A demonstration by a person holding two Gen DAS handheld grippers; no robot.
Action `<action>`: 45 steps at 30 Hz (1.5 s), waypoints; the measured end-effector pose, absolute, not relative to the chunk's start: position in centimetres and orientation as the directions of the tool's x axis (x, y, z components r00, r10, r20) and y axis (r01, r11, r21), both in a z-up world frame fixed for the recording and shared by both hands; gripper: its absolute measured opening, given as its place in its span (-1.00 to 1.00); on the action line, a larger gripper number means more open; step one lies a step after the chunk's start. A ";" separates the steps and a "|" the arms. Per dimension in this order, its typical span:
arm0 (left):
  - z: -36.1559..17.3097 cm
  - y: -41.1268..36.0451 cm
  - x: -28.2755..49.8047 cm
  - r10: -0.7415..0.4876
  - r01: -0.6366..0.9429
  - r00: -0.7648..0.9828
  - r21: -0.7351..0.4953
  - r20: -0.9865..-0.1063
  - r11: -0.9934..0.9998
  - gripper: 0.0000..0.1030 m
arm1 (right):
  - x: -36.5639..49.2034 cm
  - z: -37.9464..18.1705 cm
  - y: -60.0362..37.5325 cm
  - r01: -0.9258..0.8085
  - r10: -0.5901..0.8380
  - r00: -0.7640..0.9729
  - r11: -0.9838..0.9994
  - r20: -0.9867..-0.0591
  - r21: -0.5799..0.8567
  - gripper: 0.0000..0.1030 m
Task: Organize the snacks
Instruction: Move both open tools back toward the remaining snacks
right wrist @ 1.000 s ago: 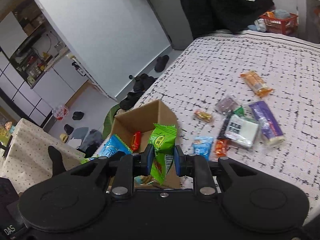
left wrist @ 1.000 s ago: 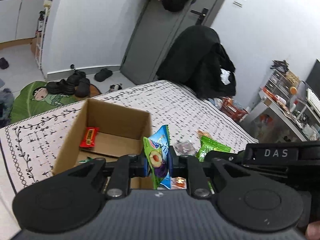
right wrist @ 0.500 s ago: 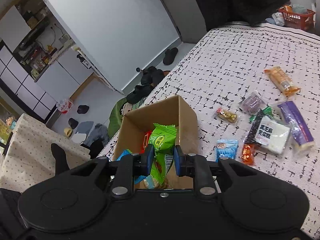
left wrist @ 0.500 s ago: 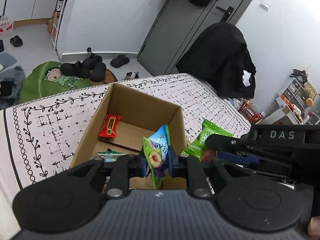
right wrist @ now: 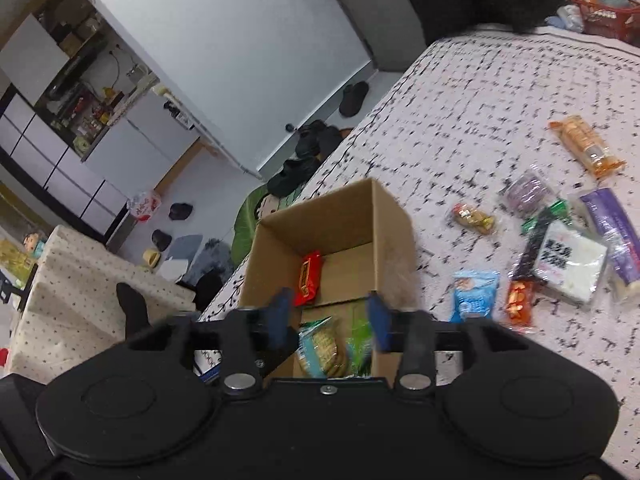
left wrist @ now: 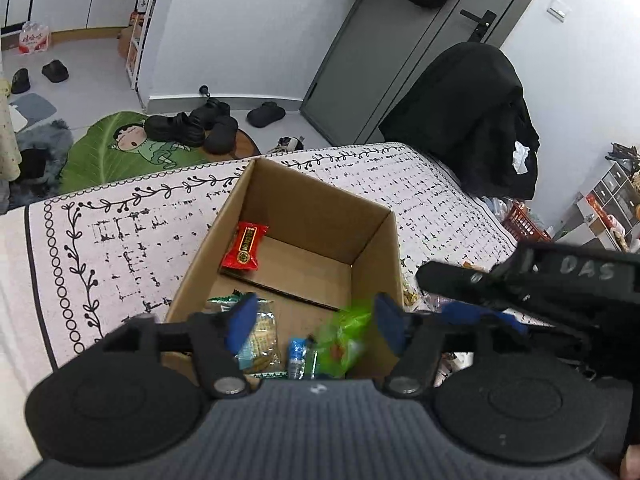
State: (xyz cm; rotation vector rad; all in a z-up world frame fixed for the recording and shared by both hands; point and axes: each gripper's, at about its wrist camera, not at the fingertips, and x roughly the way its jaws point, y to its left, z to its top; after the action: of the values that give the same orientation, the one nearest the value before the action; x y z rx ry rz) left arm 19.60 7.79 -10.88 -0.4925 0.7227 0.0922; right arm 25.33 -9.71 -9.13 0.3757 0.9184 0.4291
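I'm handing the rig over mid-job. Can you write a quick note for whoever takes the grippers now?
Left gripper and right gripper: jaws opening above the cardboard box, nothing pinched.
In the box: red packet, cracker pack, blurred green packet and blue packet.
Left on the bedspread: orange pack, purple bar, white pack, blue pouch and several small ones.

My left gripper point(left wrist: 314, 320) hangs over the cardboard box point(left wrist: 372, 248) at frame centre, jaws opening with nothing pressed between the pads. Below lie a red packet point(left wrist: 245, 246), a blurred green packet point(left wrist: 344, 338) and a cracker pack point(left wrist: 262, 340).
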 end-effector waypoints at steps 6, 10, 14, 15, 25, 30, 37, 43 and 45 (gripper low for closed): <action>-10.4 6.4 19.7 -0.062 -0.234 0.742 -0.344 -0.667 0.910 0.68 | 24.6 -8.3 -13.1 -0.156 0.458 0.587 0.873 -0.668 0.462 0.49; -10.1 5.3 19.6 -0.060 -0.217 0.740 -0.323 -0.669 0.921 0.73 | 24.0 -8.2 -15.8 -0.118 0.398 0.616 0.900 -0.680 0.420 0.64; -9.6 3.9 19.5 -0.070 -0.185 0.747 -0.309 -0.661 0.933 0.76 | 23.6 -8.4 -18.3 -0.077 0.354 0.633 0.914 -0.689 0.399 0.75; -9.5 3.5 19.5 -0.081 -0.173 0.749 -0.313 -0.657 0.934 0.78 | 23.5 -8.5 -18.8 -0.070 0.347 0.635 0.915 -0.690 0.396 0.76; -7.9 -0.3 19.2 -0.117 -0.097 0.767 -0.293 -0.631 0.951 0.93 | 22.2 -9.3 -23.2 -0.020 0.298 0.651 0.926 -0.698 0.377 0.90; -7.2 -2.8 19.4 -0.144 -0.043 0.766 -0.275 -0.626 0.961 0.93 | 22.1 -9.9 -25.7 -0.005 0.280 0.667 0.928 -0.691 0.372 0.88; -7.1 -5.7 19.9 -0.179 0.002 0.756 -0.270 -0.630 0.963 0.93 | 22.6 -11.5 -28.5 0.015 0.286 0.657 0.920 -0.697 0.391 0.64; -8.0 -7.5 21.1 -0.210 -0.011 0.730 -0.318 -0.650 0.948 0.89 | 23.6 -13.3 -30.2 0.024 0.307 0.638 0.909 -0.706 0.417 0.53; -8.6 -8.1 21.9 -0.218 -0.031 0.713 -0.340 -0.667 0.940 0.86 | 24.1 -13.9 -30.5 0.026 0.320 0.630 0.902 -0.708 0.431 0.46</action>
State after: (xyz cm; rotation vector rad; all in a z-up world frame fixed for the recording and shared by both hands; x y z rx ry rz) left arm 21.86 -8.09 -8.57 -0.3418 0.7743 -0.1055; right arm 24.10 -30.53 -13.94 0.4271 0.8796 0.1744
